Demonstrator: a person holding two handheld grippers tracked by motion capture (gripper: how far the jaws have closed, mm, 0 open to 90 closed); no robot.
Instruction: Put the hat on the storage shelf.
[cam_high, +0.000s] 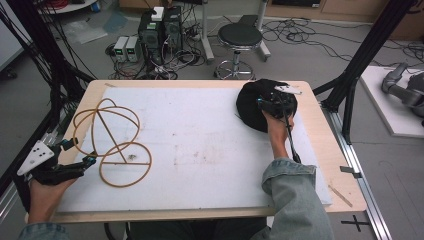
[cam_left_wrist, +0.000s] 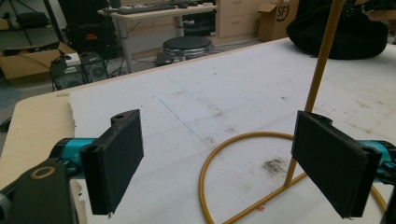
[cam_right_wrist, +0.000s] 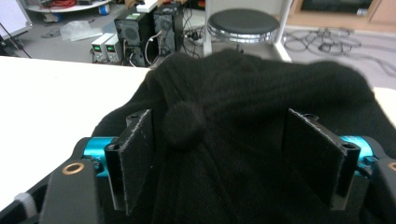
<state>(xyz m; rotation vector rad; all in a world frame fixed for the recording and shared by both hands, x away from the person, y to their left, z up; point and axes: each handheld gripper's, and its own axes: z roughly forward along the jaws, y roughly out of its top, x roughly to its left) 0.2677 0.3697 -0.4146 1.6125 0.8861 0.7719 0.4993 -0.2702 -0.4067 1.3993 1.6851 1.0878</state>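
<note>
A black knit hat (cam_high: 251, 107) with a pompom (cam_right_wrist: 183, 123) lies at the far right of the white mat. My right gripper (cam_high: 274, 102) is down on it. In the right gripper view its jaws (cam_right_wrist: 219, 126) stand apart on either side of a hump of hat fabric, with the pompom beside the left pad; I see no squeeze. A yellow wire stand (cam_high: 111, 136), made of rings and a slanted rod (cam_left_wrist: 322, 60), stands at the left of the mat. My left gripper (cam_high: 80, 151) sits at its near left, open (cam_left_wrist: 217, 126), nothing between its pads.
The white mat (cam_high: 200, 145) covers most of the wooden table (cam_high: 325, 150). Beyond the far edge stand a black stool (cam_high: 240, 37), computer boxes (cam_high: 160, 30) and loose cables on the floor. Black frame posts (cam_high: 367, 50) rise at both sides.
</note>
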